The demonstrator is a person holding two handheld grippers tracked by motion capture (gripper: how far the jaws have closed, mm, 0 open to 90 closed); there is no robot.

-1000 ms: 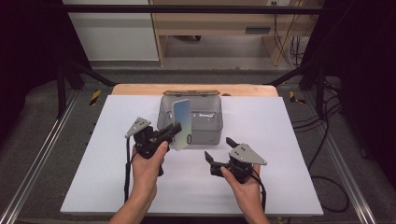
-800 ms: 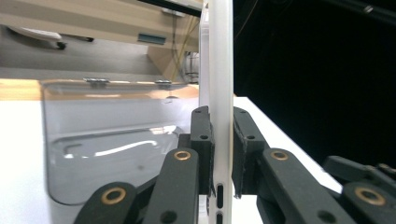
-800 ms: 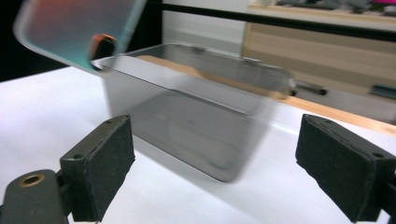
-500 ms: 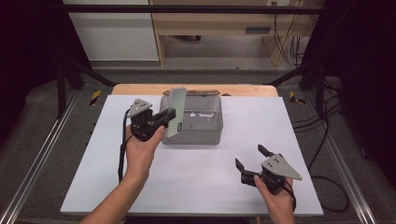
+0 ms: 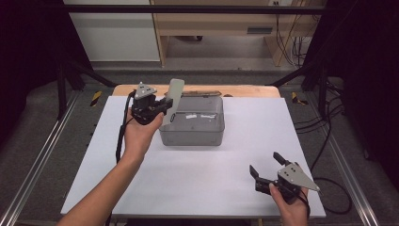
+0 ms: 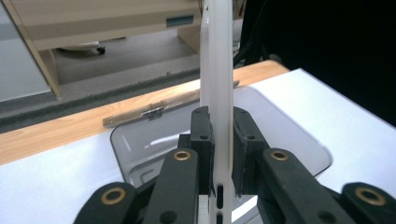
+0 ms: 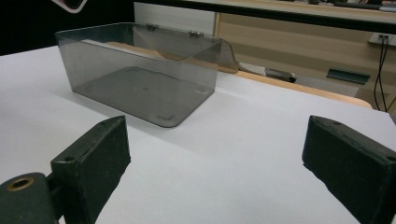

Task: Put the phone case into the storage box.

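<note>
Where the white surface [image 5: 197,183] spreads out under the lights, with a strip of wooden edge [image 5: 244,89] showing along its far side, a smoky translucent grey box [image 5: 192,121] sits toward the back, a little left of the middle. From the right gripper view the box [image 7: 140,70] is plainly empty, its walls see-through, and two small metal hinges line its far rim. The person's left forearm [image 5: 101,193] reaches up from the near edge, and the left hand [image 5: 139,134] carries the left tongs [image 5: 165,106] at the box's left end, near its far corner. Those tongs are closed tight on a thin, pale flat panel [image 5: 173,100] that stands nearly upright and leans slightly, its lower part just at the box's left rim; whether it touches the rim I cannot tell. In the left gripper view the panel [image 6: 216,60] appears edge-on, a white strip rising between the two black pads [image 6: 201,140], with small slots in its lower edge and the box's open interior below and beyond it. Well apart from all this, at the near right corner of the surface, the right hand [image 5: 291,205] holds the right tongs [image 5: 266,165] with the jaws spread wide and nothing between them, pointing back toward the box. A black cable [image 5: 123,127] trails down from the left tongs along the wrist.
</note>
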